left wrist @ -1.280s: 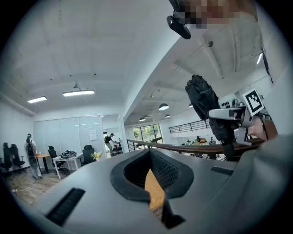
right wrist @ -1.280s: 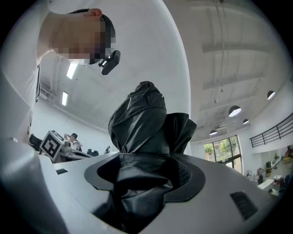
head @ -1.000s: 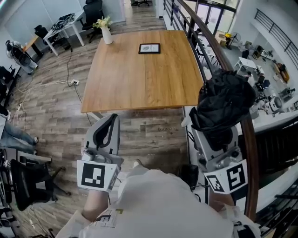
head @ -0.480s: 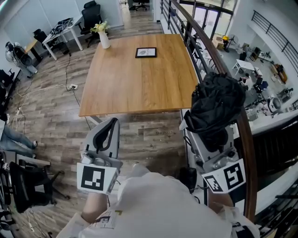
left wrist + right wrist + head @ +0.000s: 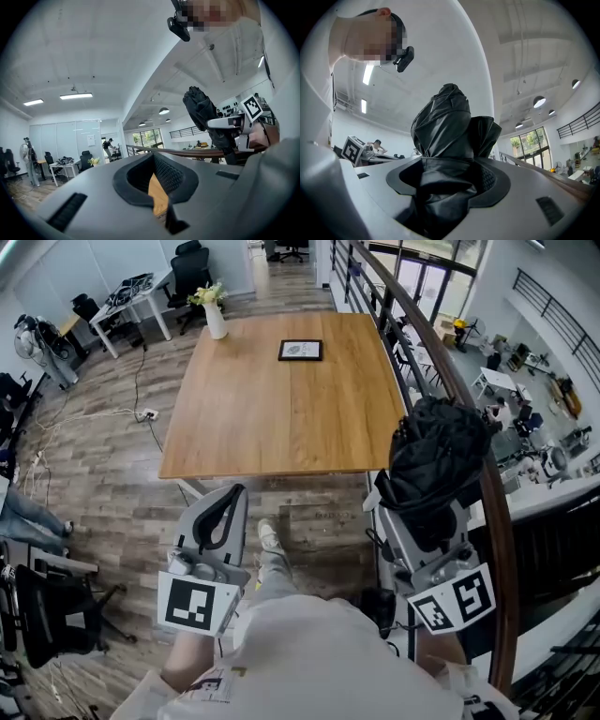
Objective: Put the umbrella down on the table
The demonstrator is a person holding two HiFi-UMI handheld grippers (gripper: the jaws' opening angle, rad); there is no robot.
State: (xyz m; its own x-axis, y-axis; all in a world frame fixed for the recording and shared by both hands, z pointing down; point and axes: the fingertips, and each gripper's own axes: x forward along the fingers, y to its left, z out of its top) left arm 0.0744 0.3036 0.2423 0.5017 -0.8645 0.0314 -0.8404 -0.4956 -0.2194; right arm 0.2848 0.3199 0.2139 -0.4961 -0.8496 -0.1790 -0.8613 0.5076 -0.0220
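Note:
A black folded umbrella [image 5: 439, 451] stands upright in my right gripper [image 5: 427, 514], which is shut on its lower part; in the right gripper view the umbrella [image 5: 450, 126] fills the space between the jaws of that gripper [image 5: 450, 176]. The wooden table [image 5: 281, 399] lies ahead, its near edge beyond both grippers. My left gripper [image 5: 231, 493] hangs at the lower left over the floor, shut with nothing in it. In the left gripper view its jaws [image 5: 153, 159] meet at the tips, and the umbrella [image 5: 201, 110] shows to the right.
A framed picture [image 5: 300, 350] lies near the table's far edge, and a white vase with flowers [image 5: 215, 310] stands at its far left corner. A dark handrail [image 5: 469, 413] runs along the right. The person's foot [image 5: 269, 538] is on the plank floor between the grippers.
The person has stepped forward and a foot has come into view between the grippers. The right gripper still holds the umbrella upright, and both grippers keep about the same places.

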